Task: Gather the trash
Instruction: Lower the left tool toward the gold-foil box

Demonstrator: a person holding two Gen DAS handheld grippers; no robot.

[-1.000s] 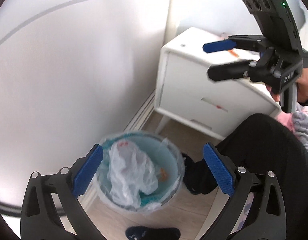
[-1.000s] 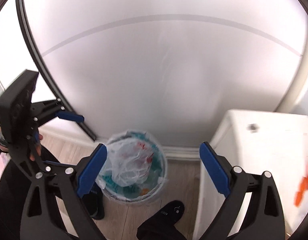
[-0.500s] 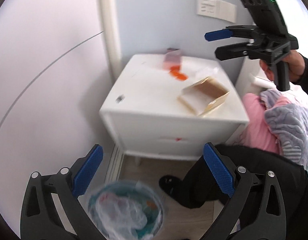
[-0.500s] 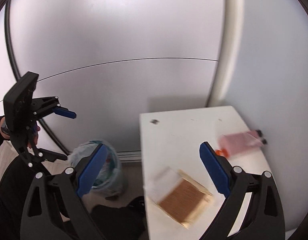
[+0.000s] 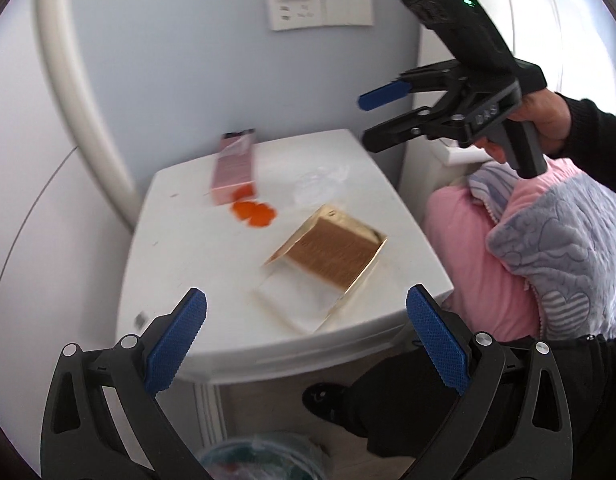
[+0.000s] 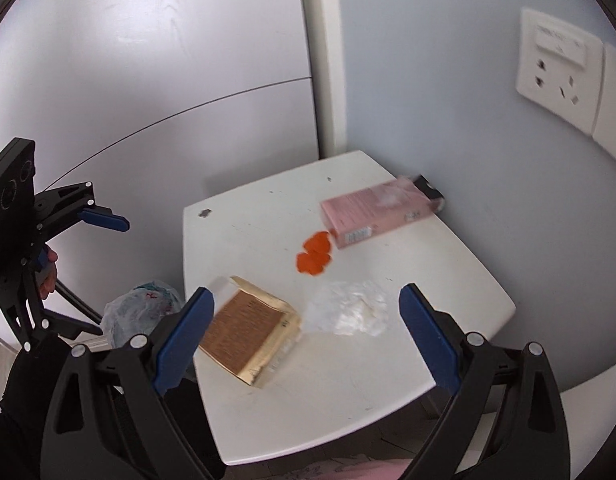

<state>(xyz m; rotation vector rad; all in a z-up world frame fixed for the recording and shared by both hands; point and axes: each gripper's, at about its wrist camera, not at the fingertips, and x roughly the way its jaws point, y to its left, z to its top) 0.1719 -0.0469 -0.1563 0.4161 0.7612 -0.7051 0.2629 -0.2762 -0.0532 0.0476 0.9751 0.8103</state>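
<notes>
Both tools hang above a white nightstand (image 6: 348, 360) with nothing between their pads, so the step in hand looks like choosing and closing on the first piece of litter. Reading the right wrist view from left to right: far to the left of the right gripper (image 6: 303, 336), and lower, the lined trash bin (image 6: 141, 308) stands on the floor beside the nightstand, with the left gripper (image 6: 95, 248) held above it, jaws spread and empty. Just ahead of the right gripper's left finger lies the gold box (image 6: 247, 326), open and tilted. Ahead and between its fingers sits the crumpled clear wrapper (image 6: 350, 308); beyond that, toward the wall, are the orange peel pieces (image 6: 314, 256), and further right the pink carton (image 6: 378, 212) lies on its side by the wall. The right gripper is spread wide too. From the left gripper (image 5: 303, 340), the gold box (image 5: 332, 256) is straight ahead between its fingers. To do this well, I would judge each tool should take what lies nearest: lower squarely, straddle the box across a rigid edge instead of its loose flap, and pinch the wrapper at its bulkiest fold, since thin film may slip. The small peel pieces probably need separate, careful pinches low against the tabletop.
</notes>
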